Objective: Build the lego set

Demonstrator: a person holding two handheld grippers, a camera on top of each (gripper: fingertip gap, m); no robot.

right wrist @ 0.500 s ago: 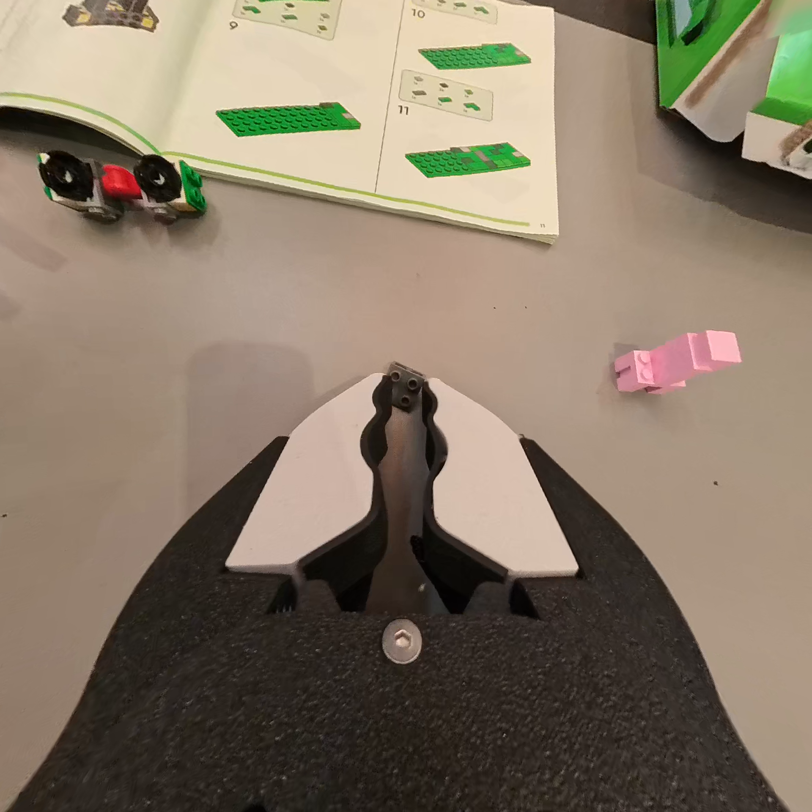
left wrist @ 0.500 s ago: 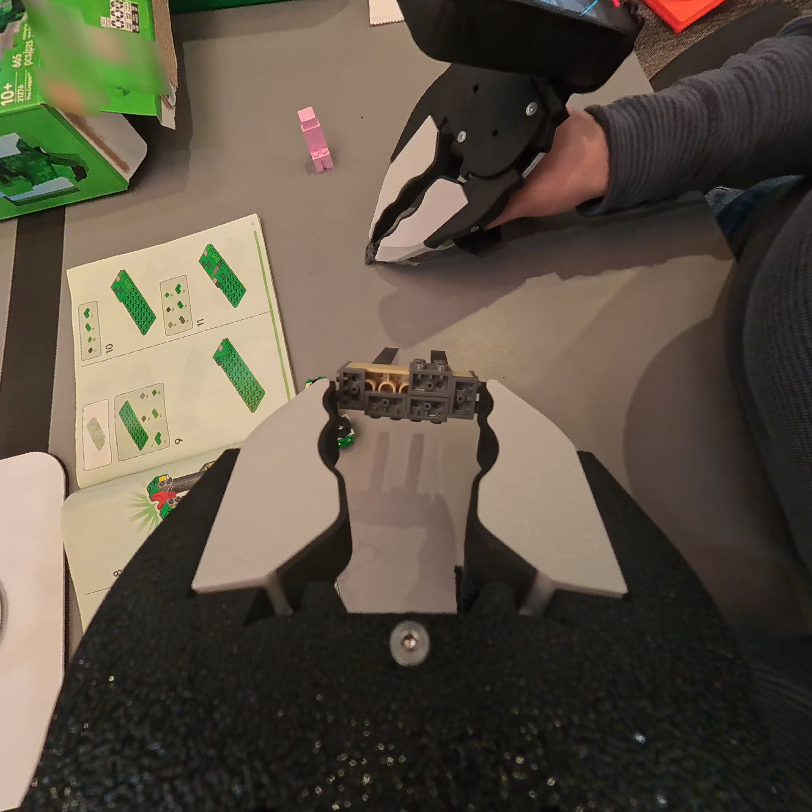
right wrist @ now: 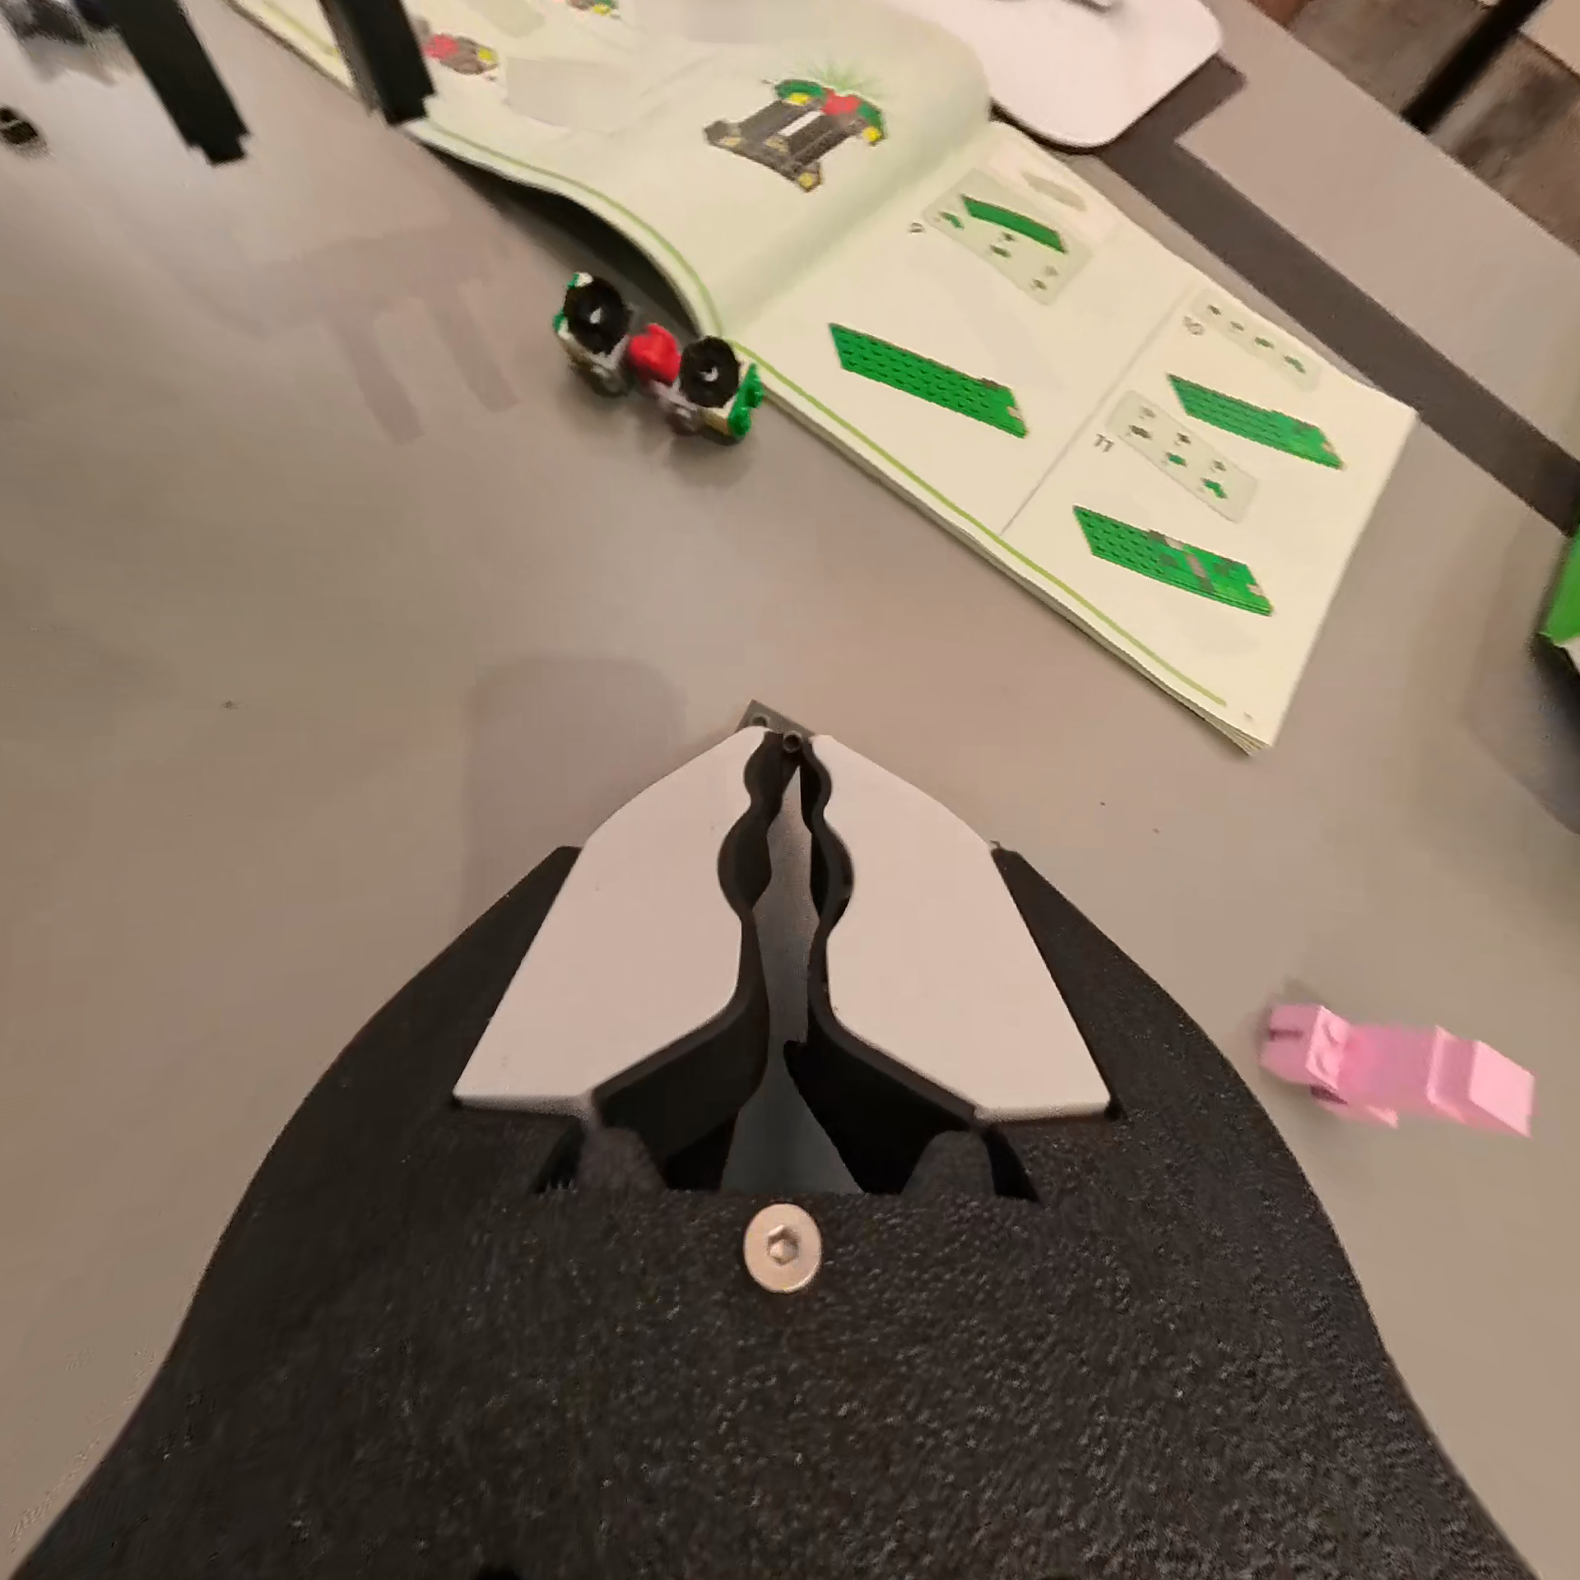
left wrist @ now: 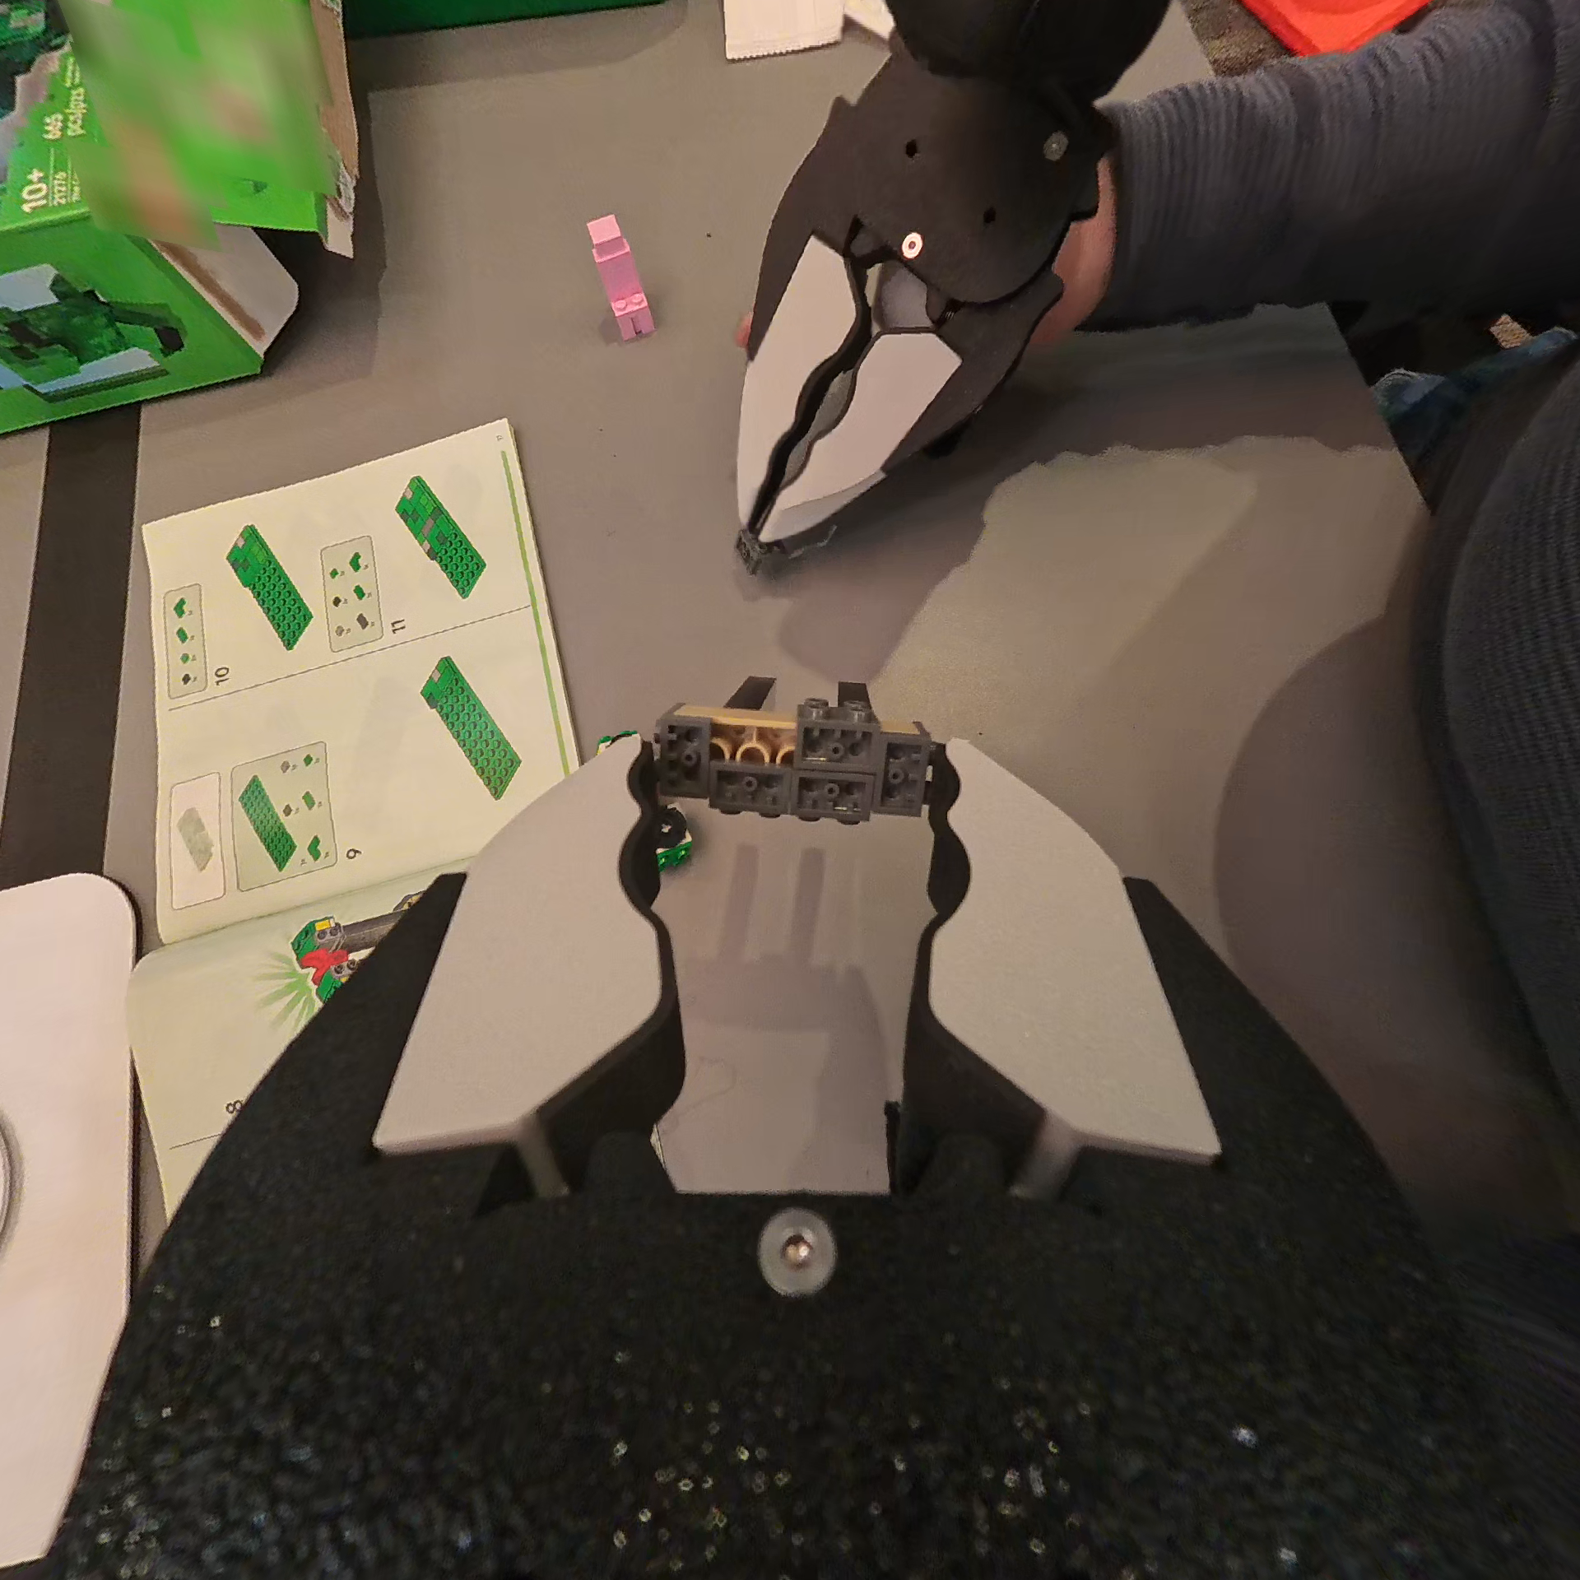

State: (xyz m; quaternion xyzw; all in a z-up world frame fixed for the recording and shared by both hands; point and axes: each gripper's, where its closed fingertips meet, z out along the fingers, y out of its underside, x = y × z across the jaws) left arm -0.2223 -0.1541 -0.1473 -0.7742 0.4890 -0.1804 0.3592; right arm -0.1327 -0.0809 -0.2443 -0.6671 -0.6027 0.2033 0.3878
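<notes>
Building partly done, one small piece yet to be joined.
A grey block assembly (left wrist: 791, 767) is clamped between the left gripper (left wrist: 791, 774) jaws; a small dark brick (right wrist: 774, 727) is pinched at the right gripper (right wrist: 791, 744) tips, well apart.

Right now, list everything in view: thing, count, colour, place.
brick assembly: 1, dark grey and tan, clamped in left gripper.
small brick: 1, dark grey, pinched at right gripper's tips.
wheeled piece: 1, black, red, green, on table beside booklet.
pink figure: 1, pink, lying on table.
booklet: 1, pale green, open on table.
boxes: 2, green, far left.
white tray: 1, left edge.
table: 1, grey.
left gripper: 1, black and grey.
right gripper: 1, black and grey.
hand: 1, holding right gripper, dark sleeve.
</notes>
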